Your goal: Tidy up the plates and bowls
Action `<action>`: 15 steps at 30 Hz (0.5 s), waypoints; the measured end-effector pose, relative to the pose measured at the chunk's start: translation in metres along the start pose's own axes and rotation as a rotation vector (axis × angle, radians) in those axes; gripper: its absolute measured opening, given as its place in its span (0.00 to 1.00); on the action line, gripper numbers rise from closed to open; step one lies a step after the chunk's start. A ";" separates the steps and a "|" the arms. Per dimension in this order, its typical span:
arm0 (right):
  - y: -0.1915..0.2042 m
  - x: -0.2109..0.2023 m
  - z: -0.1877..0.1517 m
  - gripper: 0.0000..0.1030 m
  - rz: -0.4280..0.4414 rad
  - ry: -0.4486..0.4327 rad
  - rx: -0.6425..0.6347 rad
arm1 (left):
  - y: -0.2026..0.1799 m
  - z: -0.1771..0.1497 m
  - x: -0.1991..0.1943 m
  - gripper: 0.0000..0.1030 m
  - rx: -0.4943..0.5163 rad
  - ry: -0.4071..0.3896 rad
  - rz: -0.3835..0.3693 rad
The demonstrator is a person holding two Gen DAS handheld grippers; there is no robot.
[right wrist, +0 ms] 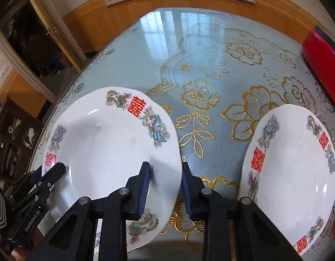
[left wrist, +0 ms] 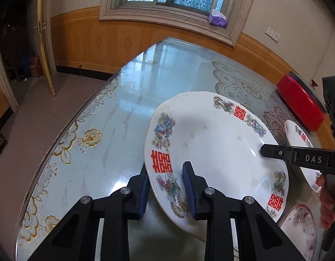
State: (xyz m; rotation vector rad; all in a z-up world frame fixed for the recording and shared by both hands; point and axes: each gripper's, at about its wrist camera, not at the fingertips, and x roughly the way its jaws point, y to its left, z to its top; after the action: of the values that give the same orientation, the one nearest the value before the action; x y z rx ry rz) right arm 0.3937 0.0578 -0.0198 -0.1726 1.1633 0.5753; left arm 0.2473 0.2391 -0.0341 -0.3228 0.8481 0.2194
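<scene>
Both jaw pairs straddle the dragon-phoenix plate (left wrist: 215,143): left hand-held gripper (left wrist: 167,187) at seven o'clock, right hand-held gripper (right wrist: 165,187) at four. Whether either has clamped on it, I cannot tell; clamp fully, then lift level.

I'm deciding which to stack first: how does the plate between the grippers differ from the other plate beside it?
The first plate has opposite rims between the jaws of the left gripper and right gripper; the other plate has no gripper on it. The first plate shows faint smudges; the other plate looks cleaner. Both are white with red characters and dragon motifs.
</scene>
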 end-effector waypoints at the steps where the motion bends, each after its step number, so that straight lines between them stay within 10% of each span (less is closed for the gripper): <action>1: 0.000 0.001 0.002 0.27 0.001 0.000 -0.001 | -0.001 0.000 0.000 0.29 0.007 -0.004 0.005; 15: 0.004 0.010 0.009 0.29 0.001 0.004 -0.001 | -0.005 -0.003 0.002 0.29 0.029 -0.022 0.020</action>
State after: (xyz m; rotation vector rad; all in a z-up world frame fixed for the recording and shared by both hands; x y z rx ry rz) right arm 0.4019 0.0685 -0.0247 -0.1745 1.1673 0.5764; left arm 0.2479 0.2336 -0.0371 -0.2842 0.8319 0.2283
